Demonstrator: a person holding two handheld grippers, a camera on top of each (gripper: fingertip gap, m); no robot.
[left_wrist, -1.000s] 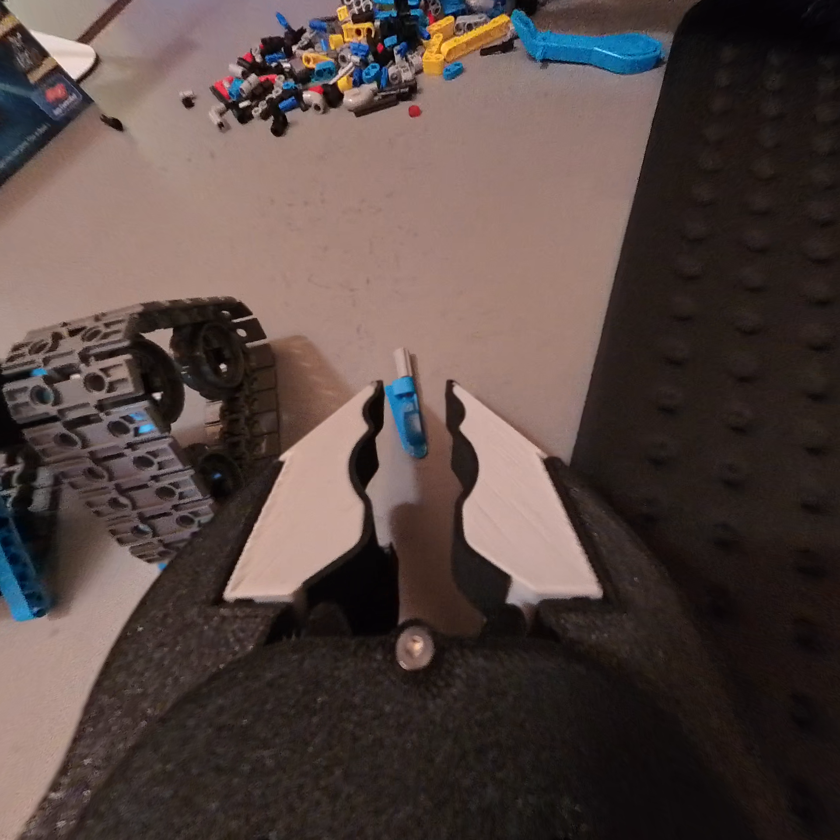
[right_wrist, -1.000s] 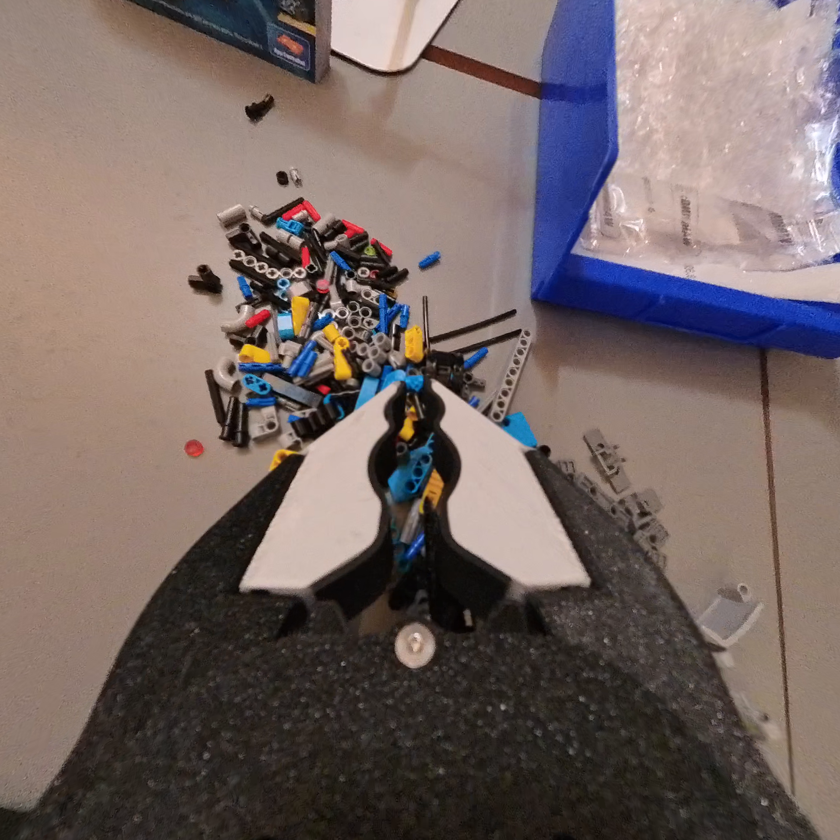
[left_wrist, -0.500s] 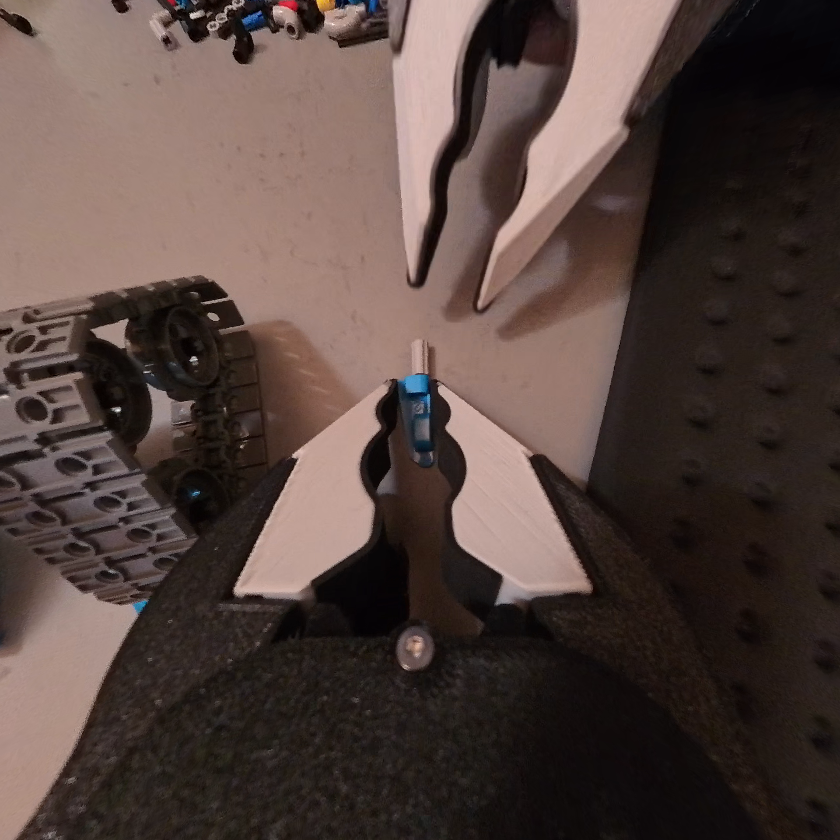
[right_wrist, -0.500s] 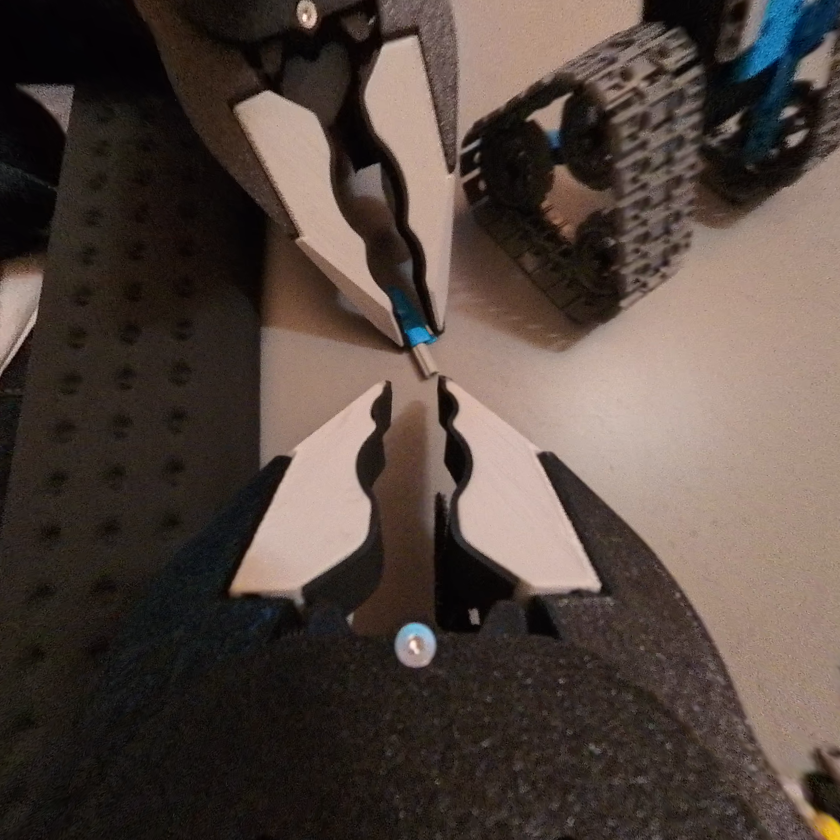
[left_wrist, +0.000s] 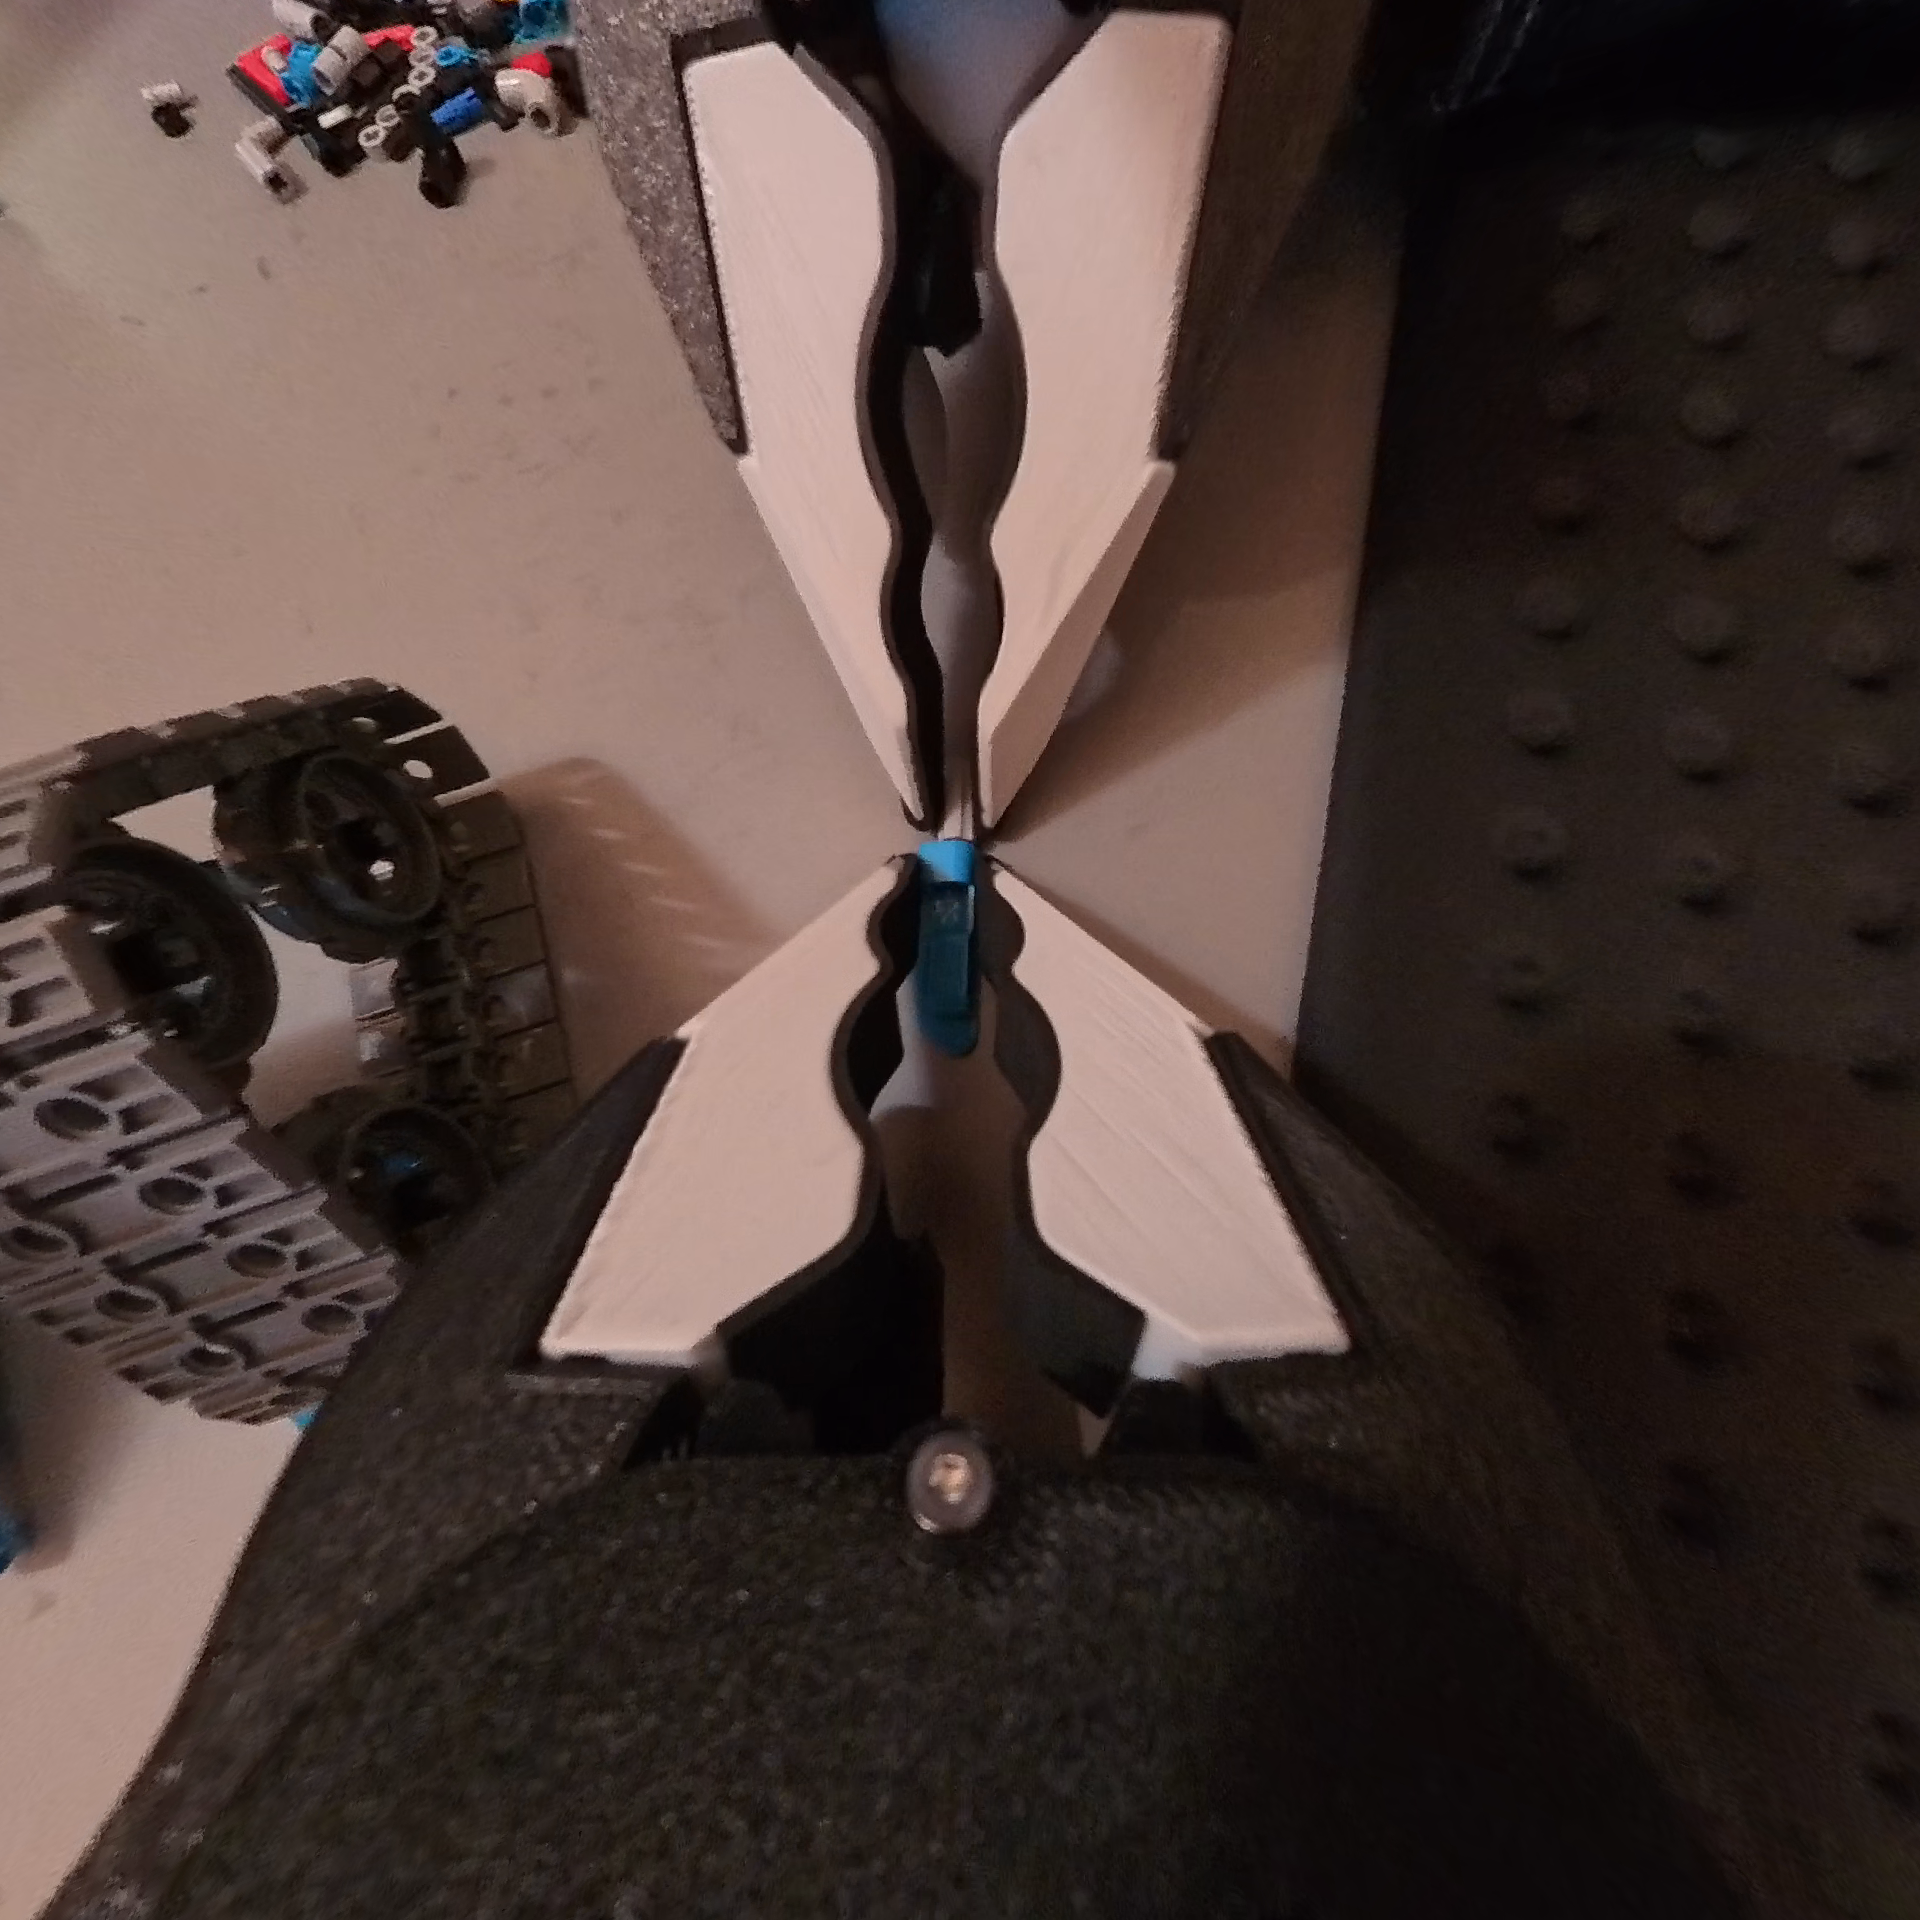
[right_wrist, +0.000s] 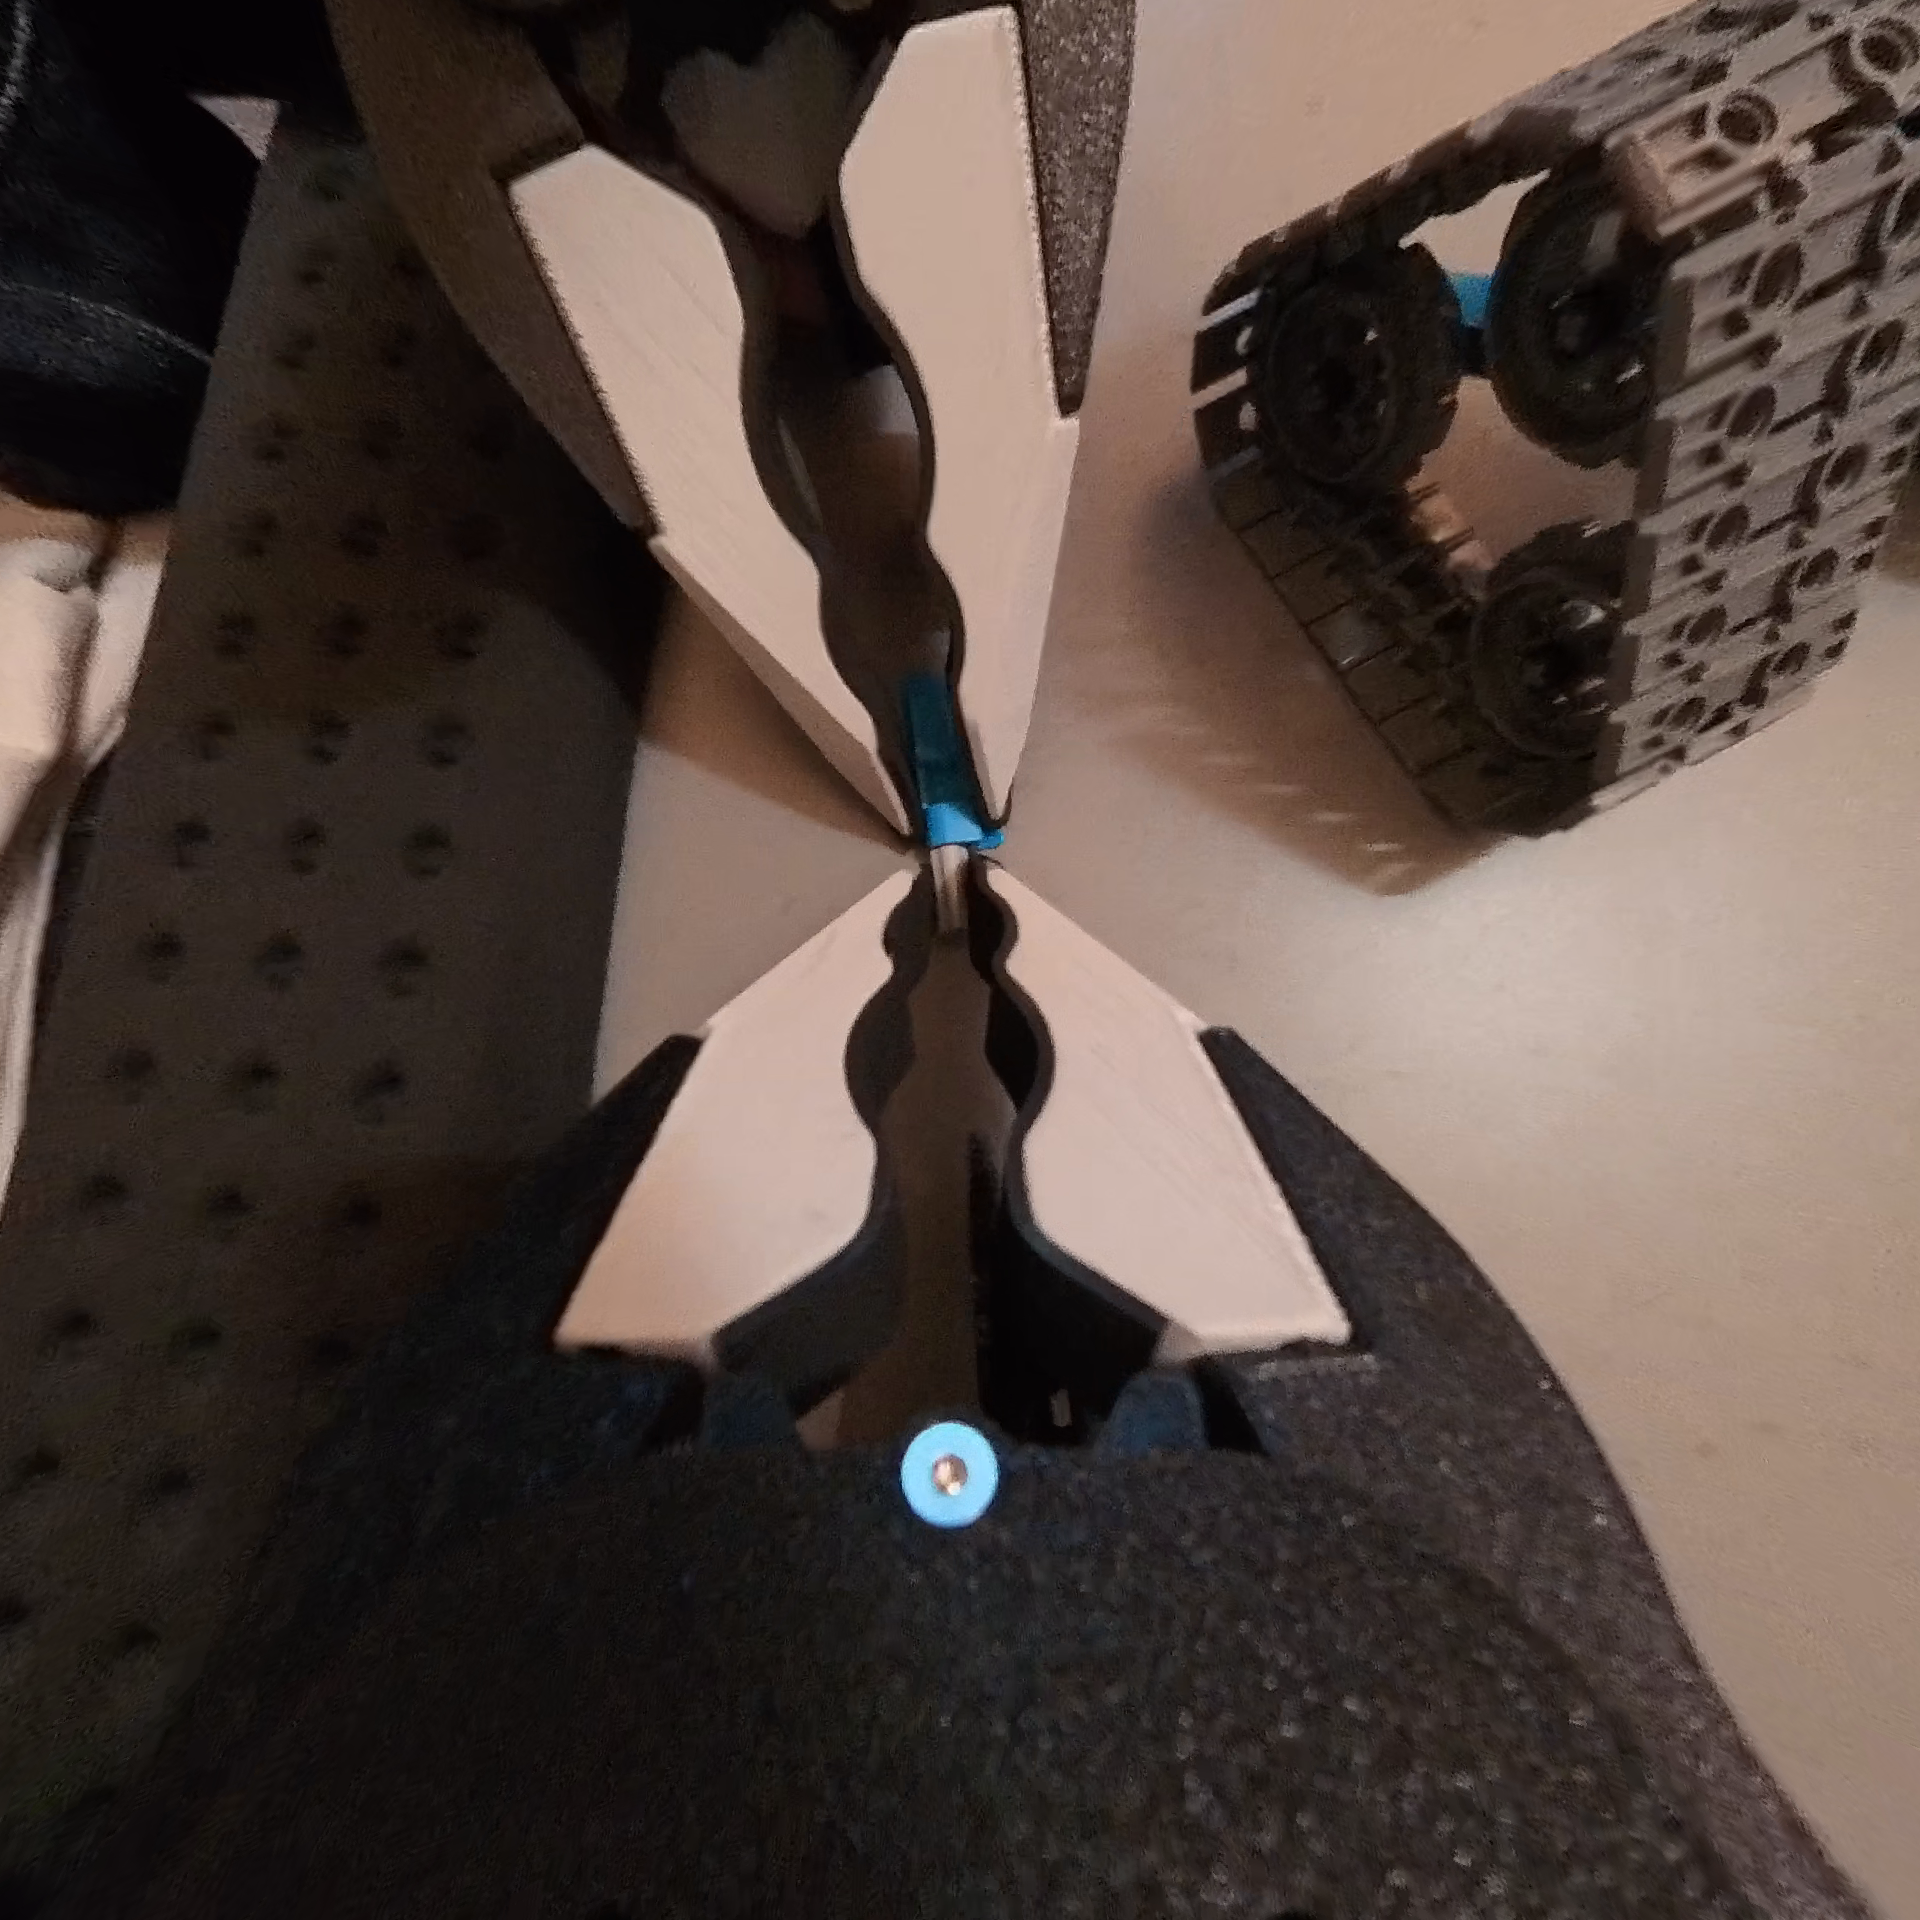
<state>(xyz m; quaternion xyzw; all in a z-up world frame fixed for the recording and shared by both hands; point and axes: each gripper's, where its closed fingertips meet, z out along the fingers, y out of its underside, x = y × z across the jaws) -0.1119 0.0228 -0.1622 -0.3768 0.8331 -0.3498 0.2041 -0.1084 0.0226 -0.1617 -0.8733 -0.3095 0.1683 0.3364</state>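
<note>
My left tongs (left_wrist: 943, 878) clamp the blue connector (left_wrist: 945, 961); my right tongs (right_wrist: 948, 883) pinch its grey pin (right_wrist: 948, 891) tip-to-tip, above the bench (left_wrist: 416, 499).

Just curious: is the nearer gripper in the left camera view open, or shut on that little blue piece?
Shut: the left gripper pinches the blue piece between its fingertips.

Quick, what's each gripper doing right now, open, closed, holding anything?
Left gripper: closed on the blue connector.
Right gripper: closed on the grey pin sticking out of that connector.
</note>
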